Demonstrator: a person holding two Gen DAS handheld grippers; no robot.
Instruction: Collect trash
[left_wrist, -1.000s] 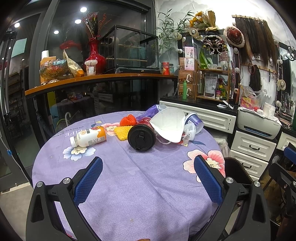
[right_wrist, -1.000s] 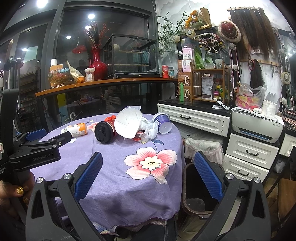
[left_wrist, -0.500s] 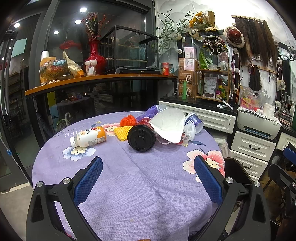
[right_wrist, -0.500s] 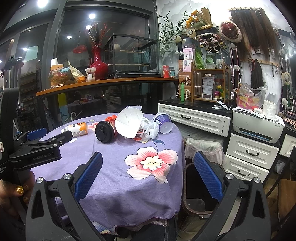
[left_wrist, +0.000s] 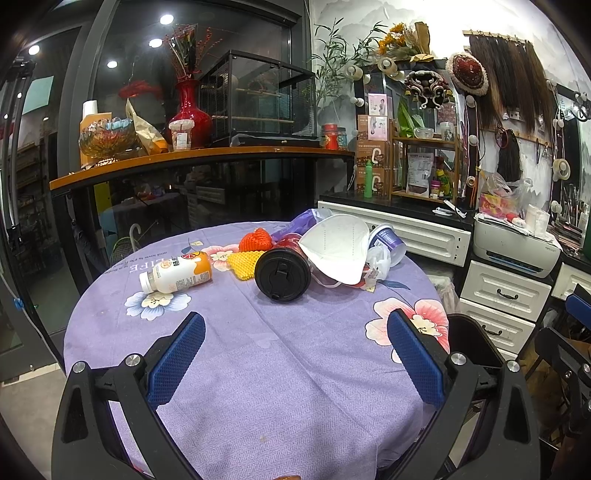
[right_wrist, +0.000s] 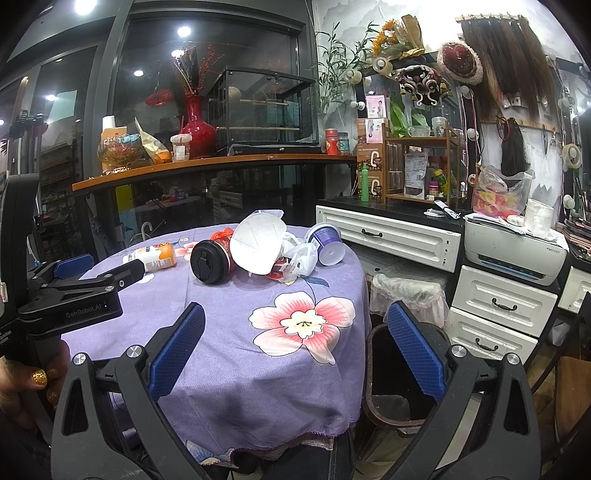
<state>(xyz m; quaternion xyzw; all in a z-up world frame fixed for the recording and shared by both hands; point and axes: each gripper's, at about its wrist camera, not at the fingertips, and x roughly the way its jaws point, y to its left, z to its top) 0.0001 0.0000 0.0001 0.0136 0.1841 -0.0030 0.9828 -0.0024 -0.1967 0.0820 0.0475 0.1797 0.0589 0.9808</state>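
Note:
Trash lies at the far side of a round table with a purple floral cloth: a white and orange bottle on its side, a yellow foam net, an orange foam net, a black-lidded cup, a white face mask, crumpled plastic and a purple-white cup. My left gripper hovers open over the near cloth, holding nothing. My right gripper is open at the table's right edge, above a dark bin. The left gripper shows in the right wrist view.
White drawers and a printer stand to the right. A lined white bin sits beside the table. A wooden shelf with a red vase runs behind. A person's hand holds the left gripper.
The right gripper's view has drifted slightly, the table items shifting a little right. The left gripper has stayed still. Both stay open.

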